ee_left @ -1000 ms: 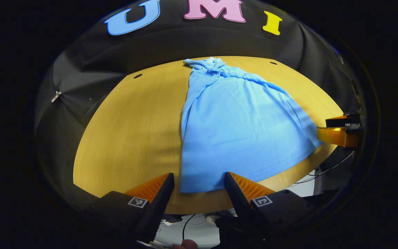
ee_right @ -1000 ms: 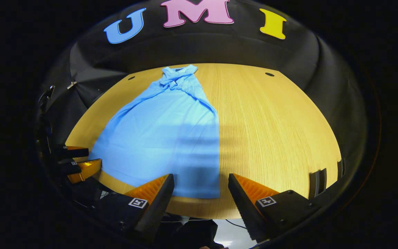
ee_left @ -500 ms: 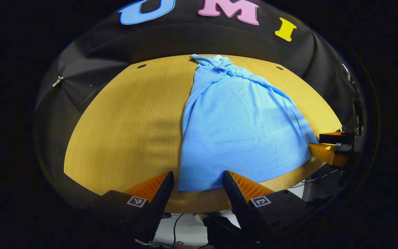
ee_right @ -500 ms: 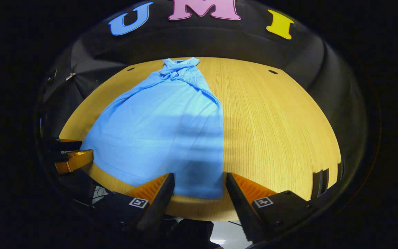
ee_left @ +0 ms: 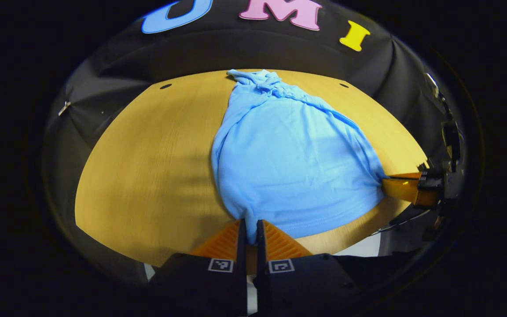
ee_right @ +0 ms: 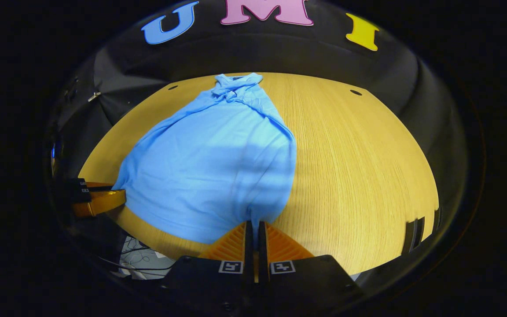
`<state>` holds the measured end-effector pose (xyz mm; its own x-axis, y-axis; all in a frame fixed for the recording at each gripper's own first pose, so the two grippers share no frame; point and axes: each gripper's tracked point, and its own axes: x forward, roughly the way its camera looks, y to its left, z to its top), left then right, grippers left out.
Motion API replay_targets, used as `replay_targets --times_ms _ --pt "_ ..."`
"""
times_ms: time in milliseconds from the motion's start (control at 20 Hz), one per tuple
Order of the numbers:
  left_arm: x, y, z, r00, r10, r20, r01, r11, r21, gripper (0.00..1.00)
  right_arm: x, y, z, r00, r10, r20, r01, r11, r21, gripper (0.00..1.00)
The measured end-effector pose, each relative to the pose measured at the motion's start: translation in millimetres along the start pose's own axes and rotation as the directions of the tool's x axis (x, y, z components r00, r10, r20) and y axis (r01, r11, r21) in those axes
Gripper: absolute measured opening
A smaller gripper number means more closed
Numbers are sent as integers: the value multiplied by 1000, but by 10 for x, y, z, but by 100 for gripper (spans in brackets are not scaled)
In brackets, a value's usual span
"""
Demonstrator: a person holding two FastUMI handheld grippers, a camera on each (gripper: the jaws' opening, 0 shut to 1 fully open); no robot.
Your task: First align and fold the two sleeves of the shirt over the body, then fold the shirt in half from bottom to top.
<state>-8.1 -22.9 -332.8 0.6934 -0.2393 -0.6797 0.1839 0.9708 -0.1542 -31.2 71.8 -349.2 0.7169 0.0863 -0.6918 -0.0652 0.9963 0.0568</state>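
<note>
The shirt (ee_left: 288,158) lies flat on the table (ee_left: 148,176), collar at 12 o'clock by the far edge, hem at 6 o'clock by the near edge. Its sleeves are folded in over the body and bunched near the collar. In the left gripper view the left gripper (ee_left: 249,229) sits at 6 o'clock, its 2 fingers pinched narrow on the hem's left corner, cloth puckering up between them. At 3 o'clock in that view the right gripper (ee_left: 401,187) grips the other hem corner. In the right gripper view the right gripper (ee_right: 254,231) at 6 o'clock is closed tight on the hem's right corner, the cloth drawn into a point there. The left gripper (ee_right: 99,200) shows at 9 o'clock, touching the shirt's (ee_right: 218,167) far hem corner. The table (ee_right: 359,176) is bare wood toward 3 o'clock.
</note>
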Motion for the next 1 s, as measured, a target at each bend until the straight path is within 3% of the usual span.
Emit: replay_targets --times_ms 150,200,250,400,750,1000 --pt "3 1 43 1000 -20 12 20 999 -27 8 4 -10 19 1000 31 1 -31 998 57 5" --pt "4 1 39 1000 -21 8 21 1000 -13 12 0 -12 21 999 36 -1 -36 997 69 5" --pt "8 -9 60 1000 -23 5 23 1000 -4 7 -2 -27 37 999 35 1 -35 997 70 5" --pt "-28 -49 226 999 -26 40 26 1000 2 7 -70 -49 244 998 28 54 -32 998 60 5" --pt "-100 -32 1000 985 -28 168 32 999 -19 7 -119 -107 1050 982 32 189 -50 994 96 5" --pt "-115 58 1805 956 -16 292 26 999 -32 7 29 -259 1819 954 14 300 -47 994 100 5"
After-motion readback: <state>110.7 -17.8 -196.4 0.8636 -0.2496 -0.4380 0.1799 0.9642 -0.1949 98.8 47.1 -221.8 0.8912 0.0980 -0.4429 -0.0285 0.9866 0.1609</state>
